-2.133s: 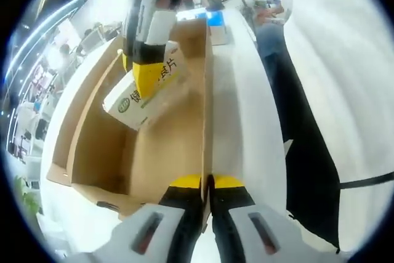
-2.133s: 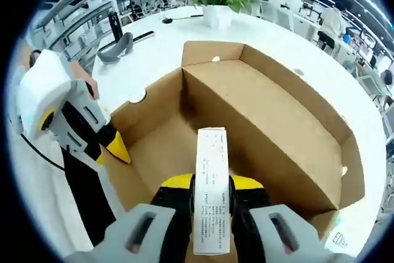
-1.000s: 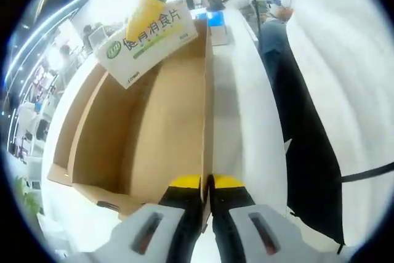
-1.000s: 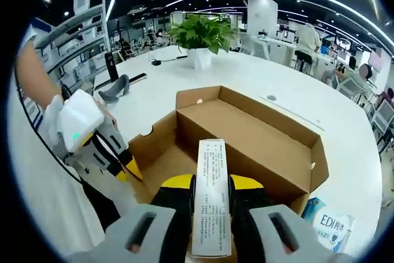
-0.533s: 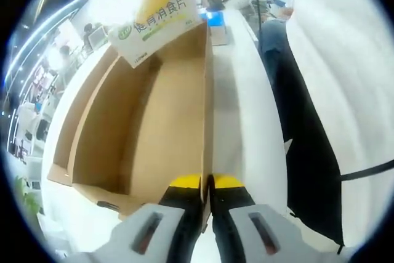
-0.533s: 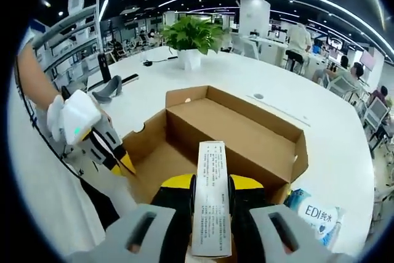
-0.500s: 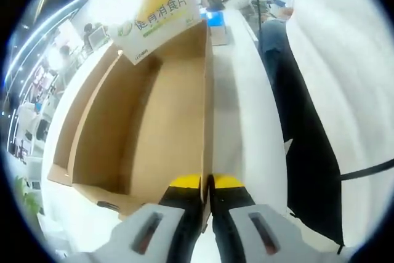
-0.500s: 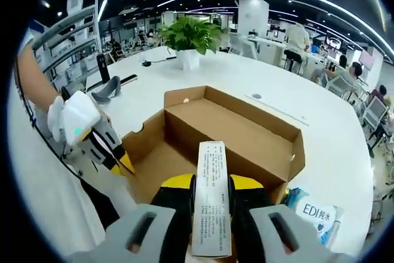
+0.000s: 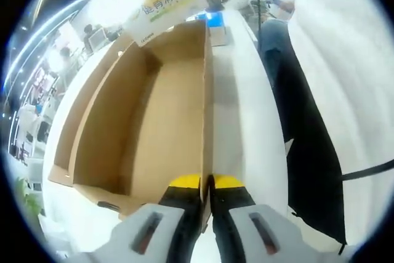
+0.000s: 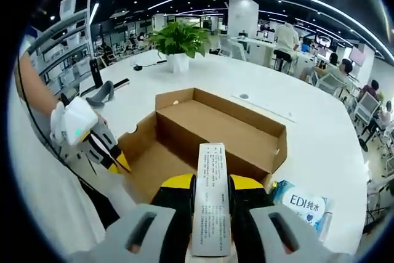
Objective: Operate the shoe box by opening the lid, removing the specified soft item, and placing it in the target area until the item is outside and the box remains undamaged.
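Note:
The brown cardboard shoe box lies open on a white table, with nothing showing inside it. My left gripper is shut on the top edge of the box's near side wall. In the right gripper view the same box sits below and ahead, and the left gripper holds its wall on the left. My right gripper is shut on a white packet, seen edge-on with small print. In the left gripper view that packet, white with green print, hangs above the box's far end.
A blue and white wipes pack lies on the table right of the box. A potted plant and a grey object stand farther back. A person's white top and dark trousers fill the right of the left gripper view.
My right gripper has lifted the packet out of the box and carried it higher and away from it. My left gripper has stayed shut on the box wall.

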